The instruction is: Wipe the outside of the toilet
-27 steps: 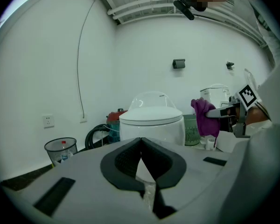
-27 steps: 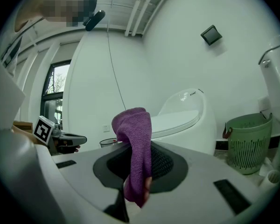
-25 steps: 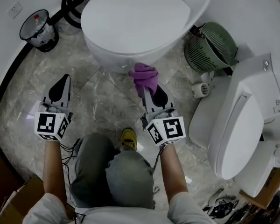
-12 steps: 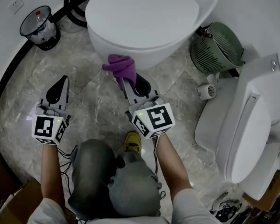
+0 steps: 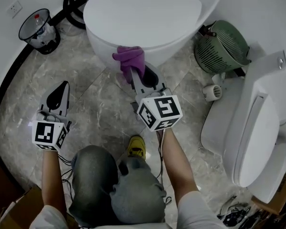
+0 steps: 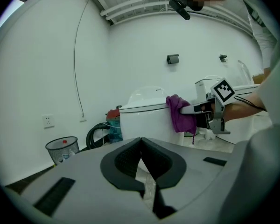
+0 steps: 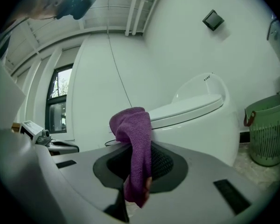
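Observation:
A white toilet [image 5: 148, 18] with its lid down stands at the top of the head view; it also shows in the left gripper view as the toilet [image 6: 144, 118] and in the right gripper view as the toilet [image 7: 196, 120]. My right gripper [image 5: 133, 70] is shut on a purple cloth [image 5: 128, 57], and the cloth rests against the front of the bowl. The purple cloth [image 7: 135, 148] hangs down between the jaws. My left gripper [image 5: 59, 92] hovers shut and empty over the floor, left of the bowl.
A second white toilet [image 5: 252, 132] stands at the right. A green basket [image 5: 221, 49] sits between the two toilets. A mesh bin [image 5: 35, 30] and a black hose [image 5: 76, 8] lie at the upper left. The person's knee [image 5: 93, 175] and yellow shoe [image 5: 136, 147] are below.
My right gripper has carried the purple cloth left along the front of the bowl, then up against it. The left gripper has barely moved.

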Available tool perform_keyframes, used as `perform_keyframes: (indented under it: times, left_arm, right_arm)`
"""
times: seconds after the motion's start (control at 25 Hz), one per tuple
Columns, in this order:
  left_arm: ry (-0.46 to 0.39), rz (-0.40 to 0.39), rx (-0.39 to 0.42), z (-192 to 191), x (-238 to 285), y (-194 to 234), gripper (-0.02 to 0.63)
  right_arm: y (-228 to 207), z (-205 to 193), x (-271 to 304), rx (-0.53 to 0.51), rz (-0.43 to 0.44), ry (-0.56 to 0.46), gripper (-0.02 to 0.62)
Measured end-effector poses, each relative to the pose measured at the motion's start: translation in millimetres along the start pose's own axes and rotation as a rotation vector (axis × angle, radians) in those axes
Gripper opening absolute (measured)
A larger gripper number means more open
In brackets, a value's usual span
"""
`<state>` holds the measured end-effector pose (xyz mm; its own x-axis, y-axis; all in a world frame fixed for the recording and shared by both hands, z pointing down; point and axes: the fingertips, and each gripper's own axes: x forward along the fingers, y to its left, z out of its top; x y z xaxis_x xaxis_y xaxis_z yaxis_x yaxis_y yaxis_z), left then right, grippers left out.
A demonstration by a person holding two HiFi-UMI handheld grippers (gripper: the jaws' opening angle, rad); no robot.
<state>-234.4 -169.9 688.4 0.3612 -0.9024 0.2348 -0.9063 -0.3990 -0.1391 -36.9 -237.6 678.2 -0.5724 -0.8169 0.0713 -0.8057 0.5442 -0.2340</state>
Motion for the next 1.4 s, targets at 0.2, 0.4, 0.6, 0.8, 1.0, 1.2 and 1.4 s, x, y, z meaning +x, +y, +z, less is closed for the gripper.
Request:
perform_keyframes:
  times: [0.2, 0.4, 0.6, 0.8, 1.0, 1.2, 1.4]
  left_arm:
    - [-0.004, -0.019, 0.008, 1, 10, -5, 0.017]
    - [-0.002, -0.029, 0.006, 0, 17, -8, 0.017]
    - [0.007, -0.036, 0.003, -3, 23, -9, 0.017]
    - [0.01, -0.034, 0.004, -6, 27, -8, 0.017]
    - [0.023, -0.03, 0.003, -10, 30, -8, 0.017]
    - [0.025, -0.027, 0.007, -11, 30, -6, 0.017]
    - [0.022, -0.018, 0.012, -10, 27, -2, 0.017]
  right_arm:
    - [-30, 8, -11, 0.043, -0.058, -0.032, 0.077]
    - [-65, 11, -23, 0.075, -0.126, -0.052, 0.078]
    - [-101, 9, -27, 0.059, -0.187, -0.04, 0.078]
    - [-117, 9, -27, 0.002, -0.186, -0.027, 0.081]
    - [-135, 7, -28, -0.021, -0.219, -0.013, 0.081]
    - [-150, 6, -28, -0.067, -0.239, 0.017, 0.083]
    - [-175, 4, -30, -0.085, -0.325, 0.061, 0.081]
